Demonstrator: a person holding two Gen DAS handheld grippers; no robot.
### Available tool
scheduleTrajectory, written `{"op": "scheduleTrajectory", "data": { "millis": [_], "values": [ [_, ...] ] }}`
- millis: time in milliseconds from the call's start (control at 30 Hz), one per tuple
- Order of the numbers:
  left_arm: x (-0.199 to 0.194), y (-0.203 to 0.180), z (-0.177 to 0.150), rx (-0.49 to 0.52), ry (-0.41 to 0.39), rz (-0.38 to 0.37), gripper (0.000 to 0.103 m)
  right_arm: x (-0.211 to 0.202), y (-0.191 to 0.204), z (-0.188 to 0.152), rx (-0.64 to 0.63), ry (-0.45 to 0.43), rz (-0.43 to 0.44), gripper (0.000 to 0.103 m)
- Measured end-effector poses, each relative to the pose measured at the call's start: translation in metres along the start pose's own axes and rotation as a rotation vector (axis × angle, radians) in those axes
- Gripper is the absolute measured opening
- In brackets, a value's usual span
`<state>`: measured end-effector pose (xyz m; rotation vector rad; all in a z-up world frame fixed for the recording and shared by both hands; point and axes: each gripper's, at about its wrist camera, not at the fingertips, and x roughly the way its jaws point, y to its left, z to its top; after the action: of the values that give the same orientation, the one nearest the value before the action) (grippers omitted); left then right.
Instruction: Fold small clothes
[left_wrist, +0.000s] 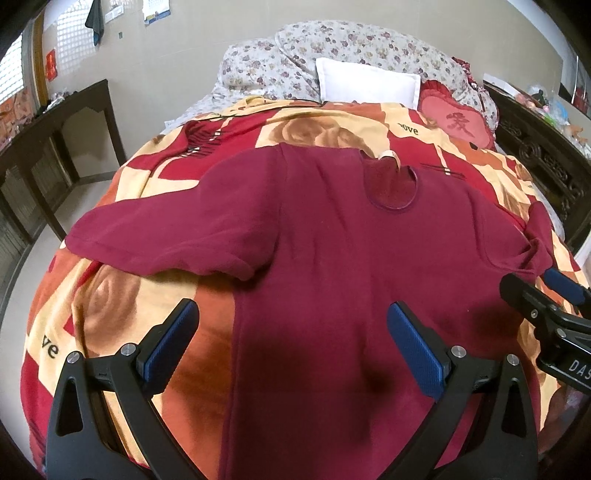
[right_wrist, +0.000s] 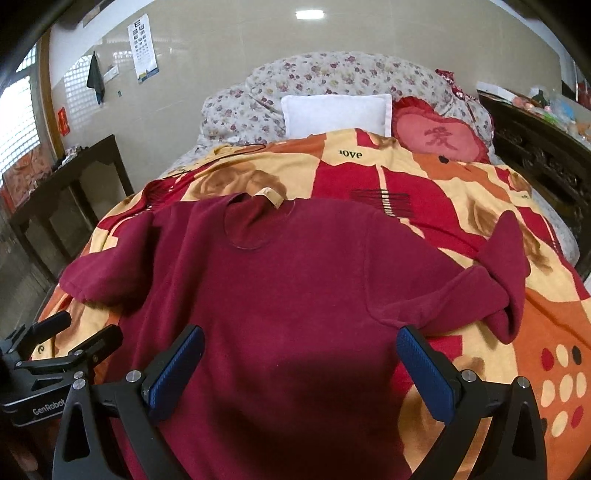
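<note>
Across the middle of both frames we see the maroon T-shirt (left_wrist: 325, 229) (right_wrist: 295, 280) lying flat on the red and cream blanket (left_wrist: 122, 306) (right_wrist: 436, 192), collar toward the top. Our left gripper (left_wrist: 291, 339) hangs over its lower half with fingers spread wide, grasping nothing. Our right gripper (right_wrist: 301, 363) is likewise released above the hem; its right sleeve (right_wrist: 506, 280) lies bunched and folded at mid right. At top centre sits a white pillow (left_wrist: 369, 83) (right_wrist: 338, 114).

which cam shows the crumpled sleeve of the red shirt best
The right wrist view. The shirt's crumpled sleeve lies in full sight there, folded over itself on the blanket. The left wrist view shows that sleeve only bunched at the frame's edge, partly behind the right gripper.
</note>
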<state>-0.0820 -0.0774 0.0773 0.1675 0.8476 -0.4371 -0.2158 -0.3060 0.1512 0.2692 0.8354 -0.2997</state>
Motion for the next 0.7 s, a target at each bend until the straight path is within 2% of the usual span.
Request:
{"op": "scheduleTrajectory", "data": {
  "millis": [233,700],
  "values": [
    [0.009,0.001,0.001,-0.003,0.013,0.011,0.102,0.009,-0.003,0.001,0.049,0.031,0.022,0.103],
    [0.016,0.006,0.002,-0.026,0.029,0.024,0.102,0.015,0.008,0.004,0.0,0.033,0.021,0.103]
  ]
}}
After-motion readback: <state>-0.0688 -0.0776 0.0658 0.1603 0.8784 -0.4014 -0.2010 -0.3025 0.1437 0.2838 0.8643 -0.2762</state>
